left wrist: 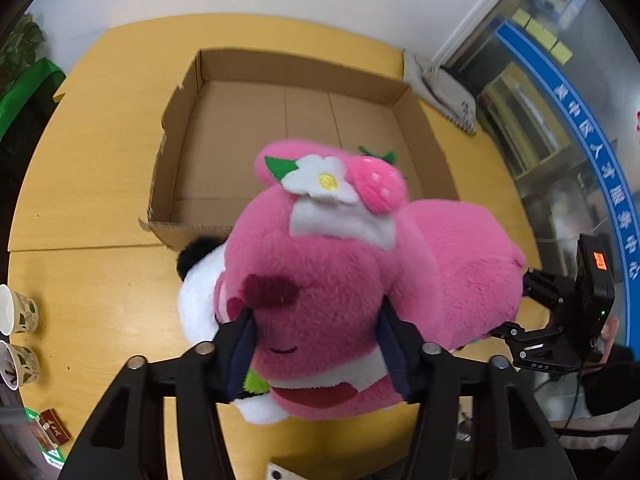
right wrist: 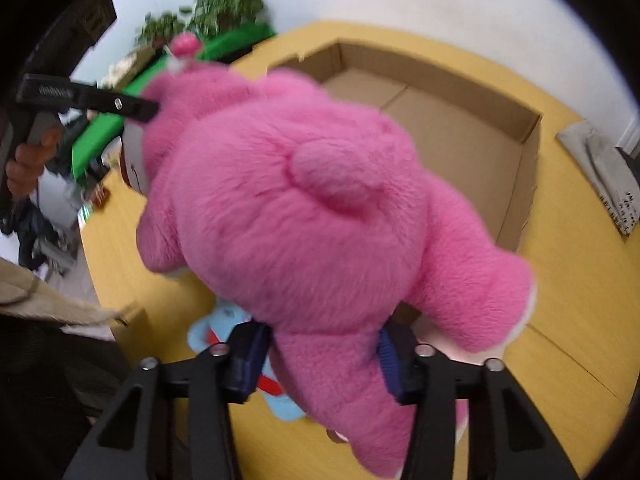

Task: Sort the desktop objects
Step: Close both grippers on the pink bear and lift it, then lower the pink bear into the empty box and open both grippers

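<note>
Two hand-held grippers around pink bear [left wrist: 320,280]

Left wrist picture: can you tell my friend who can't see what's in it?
The left gripper squeezes the head of a pink plush bear over a yellow table. Behind it sits an open cardboard box, and a white plush toy lies underneath.

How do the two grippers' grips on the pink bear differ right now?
The left gripper clamps the pink plush bear at its face; the right gripper clamps a leg at the other end. The left fingers stand wider apart than the right fingers. Both press into the plush, pointing toward the cardboard box.
</note>
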Tool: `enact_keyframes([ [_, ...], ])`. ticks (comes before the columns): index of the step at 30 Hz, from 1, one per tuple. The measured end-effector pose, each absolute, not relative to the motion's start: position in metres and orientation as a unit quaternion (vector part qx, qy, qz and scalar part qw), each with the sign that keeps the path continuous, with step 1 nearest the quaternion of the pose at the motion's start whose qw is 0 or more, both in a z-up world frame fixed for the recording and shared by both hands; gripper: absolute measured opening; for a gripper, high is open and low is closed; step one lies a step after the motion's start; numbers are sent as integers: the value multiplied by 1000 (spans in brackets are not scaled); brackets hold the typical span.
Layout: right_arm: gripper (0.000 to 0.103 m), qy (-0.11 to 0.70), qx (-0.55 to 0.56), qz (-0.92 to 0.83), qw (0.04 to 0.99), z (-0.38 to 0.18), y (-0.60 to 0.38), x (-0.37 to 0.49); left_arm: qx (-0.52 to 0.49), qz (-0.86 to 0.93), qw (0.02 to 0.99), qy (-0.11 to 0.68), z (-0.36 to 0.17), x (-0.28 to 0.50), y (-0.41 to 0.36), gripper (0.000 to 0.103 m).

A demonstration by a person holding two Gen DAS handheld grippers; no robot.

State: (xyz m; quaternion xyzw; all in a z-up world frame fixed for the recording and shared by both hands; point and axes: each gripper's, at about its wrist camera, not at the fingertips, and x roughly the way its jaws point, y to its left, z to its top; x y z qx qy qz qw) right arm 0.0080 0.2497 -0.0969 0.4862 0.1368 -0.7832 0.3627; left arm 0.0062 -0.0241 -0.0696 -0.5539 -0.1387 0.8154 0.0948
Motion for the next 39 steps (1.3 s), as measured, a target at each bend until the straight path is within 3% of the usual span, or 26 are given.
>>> enact_keyframes([
  [3,40,111,456,-801,372,-63,250,2,-531,831,91,-142,-41,-1,-31,49],
  [9,39,93,389,-837,375,-9,231,-48,-465,869,97,-141,18,-57,-57,48],
  [12,39,106,369,-846,369,-7,217,-93,-440,883,111,-118,29,-107,-69,48],
  [16,39,120,364,-850,362,-26,202,-156,-445,882,114,-103,-4,-180,-82,45],
  [22,39,136,384,-839,361,-100,176,-229,-475,868,104,-103,-82,-255,-105,41],
  [23,39,140,391,-836,358,-115,172,-236,-480,865,104,-100,-97,-265,-105,37],
  [24,40,143,403,-832,354,-136,168,-245,-488,861,110,-97,-114,-275,-105,5],
  [25,40,148,415,-828,348,-153,165,-252,-496,855,116,-97,-129,-282,-104,2],
  [30,44,136,451,-819,329,-197,162,-268,-506,854,106,-65,-169,-291,-89,2],
  [33,66,132,467,-815,316,-200,165,-272,-495,860,104,-70,-167,-289,-92,2],
  [34,80,135,475,-813,308,-201,166,-273,-492,862,104,-66,-164,-285,-92,2],
  [36,81,132,485,-809,303,-199,169,-274,-487,865,106,-59,-159,-278,-92,4],
  [38,81,131,488,-807,307,-195,174,-271,-485,867,101,-52,-152,-268,-92,18],
  [39,81,132,489,-802,317,-195,174,-271,-485,868,96,-48,-150,-261,-91,41],
])
